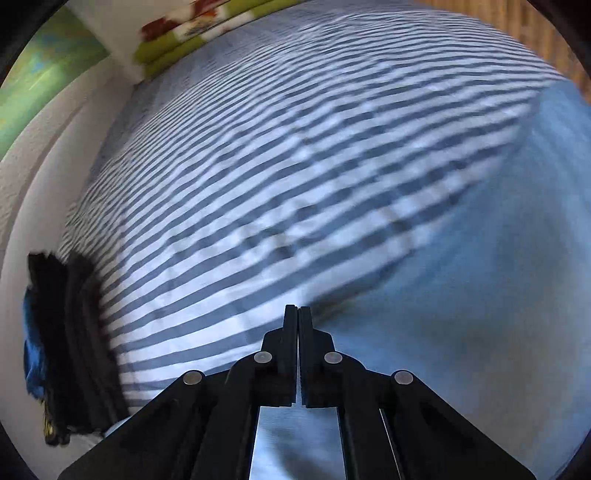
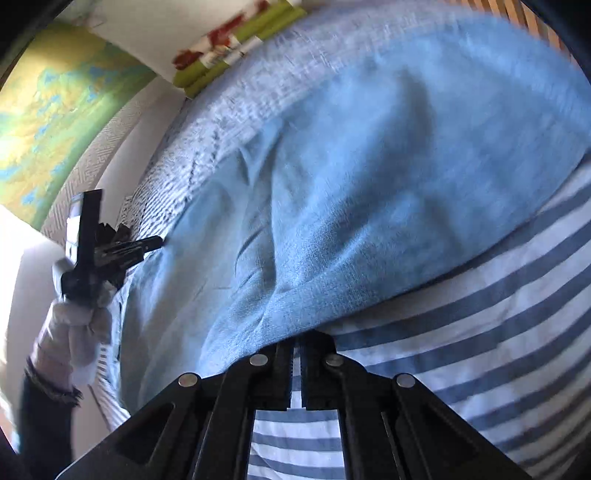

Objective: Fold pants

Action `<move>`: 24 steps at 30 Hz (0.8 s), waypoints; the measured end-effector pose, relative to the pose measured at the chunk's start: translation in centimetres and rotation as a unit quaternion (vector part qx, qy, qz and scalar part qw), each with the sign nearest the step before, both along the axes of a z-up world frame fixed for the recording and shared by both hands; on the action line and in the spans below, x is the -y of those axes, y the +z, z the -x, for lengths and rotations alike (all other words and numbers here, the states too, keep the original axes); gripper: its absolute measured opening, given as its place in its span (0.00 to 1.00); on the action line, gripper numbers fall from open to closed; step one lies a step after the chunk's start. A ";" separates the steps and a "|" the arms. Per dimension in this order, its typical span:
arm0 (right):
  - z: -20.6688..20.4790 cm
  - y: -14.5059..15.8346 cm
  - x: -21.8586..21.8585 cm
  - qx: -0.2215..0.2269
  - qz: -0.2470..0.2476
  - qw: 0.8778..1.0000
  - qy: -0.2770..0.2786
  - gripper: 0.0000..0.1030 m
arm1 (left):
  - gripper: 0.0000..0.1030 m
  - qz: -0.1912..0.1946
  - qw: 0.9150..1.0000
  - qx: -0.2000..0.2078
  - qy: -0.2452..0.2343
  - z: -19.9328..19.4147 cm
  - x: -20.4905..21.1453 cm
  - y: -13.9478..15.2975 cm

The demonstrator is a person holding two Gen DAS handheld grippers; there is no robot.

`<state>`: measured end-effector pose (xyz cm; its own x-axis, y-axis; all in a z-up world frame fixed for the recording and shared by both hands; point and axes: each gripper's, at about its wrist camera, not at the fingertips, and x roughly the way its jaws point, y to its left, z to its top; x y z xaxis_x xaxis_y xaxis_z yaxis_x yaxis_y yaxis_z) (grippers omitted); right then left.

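Light blue pants lie spread over a blue-and-white striped bed cover. My right gripper is shut on the pants' near hem, and the cloth drapes over its fingertips and hides them. In the left wrist view the pants fill the right side. My left gripper is shut, with its tips at the pants' edge and no cloth visible between them. From the right wrist view, the left gripper sits at the pants' far left edge, held by a white-gloved hand.
A pile of dark and blue clothes lies at the bed's left edge by the white wall. A green floral pillow rests at the head of the bed. A map poster hangs on the wall. Wooden slats show at the far right.
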<state>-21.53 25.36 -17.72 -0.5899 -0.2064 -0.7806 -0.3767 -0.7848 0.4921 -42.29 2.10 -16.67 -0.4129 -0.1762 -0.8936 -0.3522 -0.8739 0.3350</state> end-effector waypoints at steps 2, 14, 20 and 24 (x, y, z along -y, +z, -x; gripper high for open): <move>0.6 -1.2 0.1 0.025 0.011 1.000 0.009 0.02 | 0.00 -0.010 1.000 0.015 0.021 0.5 1.3 -0.5; 1.0 -2.0 0.0 0.032 0.019 0.999 0.007 0.02 | 0.41 -0.110 0.987 0.070 -0.095 0.2 -5.5 -0.3; 1.0 -1.7 0.3 0.029 0.004 1.000 0.004 0.02 | 0.05 -0.068 0.991 0.045 -0.106 -1.0 -7.3 -0.3; 0.7 -0.9 0.9 0.017 -0.022 1.000 0.013 0.02 | 0.05 -0.061 0.993 0.030 -0.092 -0.2 -7.3 0.0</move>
